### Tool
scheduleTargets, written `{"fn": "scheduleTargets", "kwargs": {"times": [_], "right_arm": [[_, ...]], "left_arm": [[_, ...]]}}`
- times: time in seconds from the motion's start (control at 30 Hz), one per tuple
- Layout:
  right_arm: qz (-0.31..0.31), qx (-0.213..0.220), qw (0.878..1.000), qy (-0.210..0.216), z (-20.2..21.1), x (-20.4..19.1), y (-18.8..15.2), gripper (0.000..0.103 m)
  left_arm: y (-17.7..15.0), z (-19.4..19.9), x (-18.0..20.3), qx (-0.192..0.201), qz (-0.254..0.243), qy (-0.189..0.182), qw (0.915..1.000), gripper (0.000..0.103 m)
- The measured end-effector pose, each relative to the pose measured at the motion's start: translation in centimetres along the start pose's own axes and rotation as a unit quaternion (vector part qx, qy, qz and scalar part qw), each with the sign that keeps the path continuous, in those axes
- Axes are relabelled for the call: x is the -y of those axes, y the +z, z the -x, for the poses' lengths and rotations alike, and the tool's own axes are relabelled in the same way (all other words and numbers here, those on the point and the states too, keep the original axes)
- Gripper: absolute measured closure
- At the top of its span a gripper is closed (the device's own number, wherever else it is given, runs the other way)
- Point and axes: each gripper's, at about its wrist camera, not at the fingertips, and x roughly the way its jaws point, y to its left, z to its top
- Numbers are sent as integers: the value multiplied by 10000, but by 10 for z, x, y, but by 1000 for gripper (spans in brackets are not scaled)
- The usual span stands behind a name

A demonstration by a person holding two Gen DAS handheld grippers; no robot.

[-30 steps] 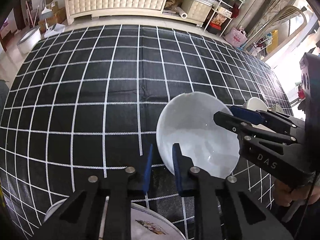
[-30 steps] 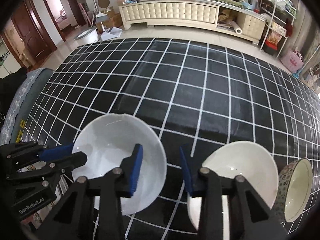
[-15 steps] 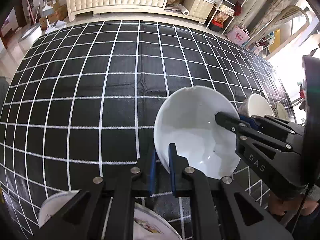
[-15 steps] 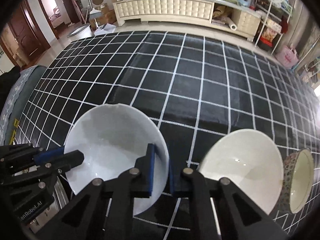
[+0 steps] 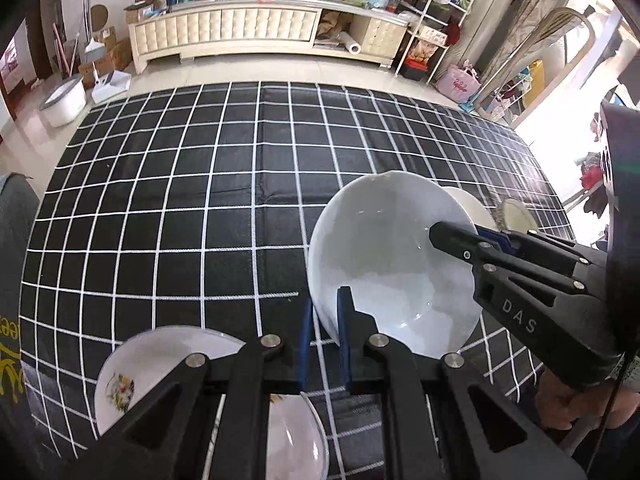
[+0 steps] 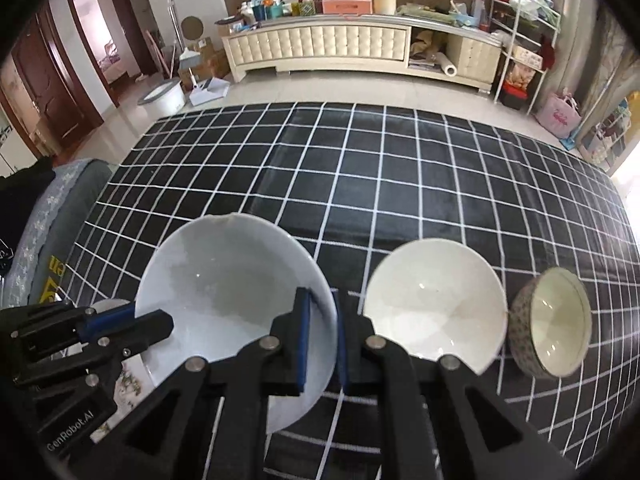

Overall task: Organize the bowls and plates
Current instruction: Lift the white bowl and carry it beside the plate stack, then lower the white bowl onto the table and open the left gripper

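A large white bowl [image 5: 384, 264] hangs tilted above the black checked tablecloth [image 5: 180, 208], held on two sides. My left gripper [image 5: 325, 312] is shut on its near rim. My right gripper [image 6: 321, 320] is shut on the opposite rim and shows in the left wrist view as the right gripper [image 5: 460, 236]. In the right wrist view the white bowl [image 6: 228, 280] has the left gripper [image 6: 148, 318] at its left edge. A cream bowl [image 6: 436, 300] and a patterned bowl [image 6: 556, 320] sit on the cloth to the right.
A flowered plate [image 5: 148, 364] lies at the table's near edge under my left gripper, with a clear glass dish [image 5: 296, 440] partly on it. A grey cushioned seat [image 6: 60, 216] borders the table on the left. A long cabinet [image 6: 340, 48] stands across the floor.
Both grippers went from open beside the white bowl's rim to shut on it. The bowl then rose and tilted, and both cameras pulled up from the table.
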Motion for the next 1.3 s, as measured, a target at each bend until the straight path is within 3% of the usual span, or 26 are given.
{"fn": "scheduleTargets", "kwargs": {"times": [0.43, 0.93, 1.3], "right_arm": [[-187, 108, 9997, 65, 43, 7, -48, 88], [-401, -332, 9986, 131, 16, 15, -101, 88], [-556, -642, 9961, 222, -1, 20, -120, 88]], "left_arm": [[-50, 30, 32, 52, -247, 19, 9997, 93], [-100, -4, 40, -427, -184, 44, 9989, 93], [-108, -22, 37, -617, -207, 91, 9978, 93]]}}
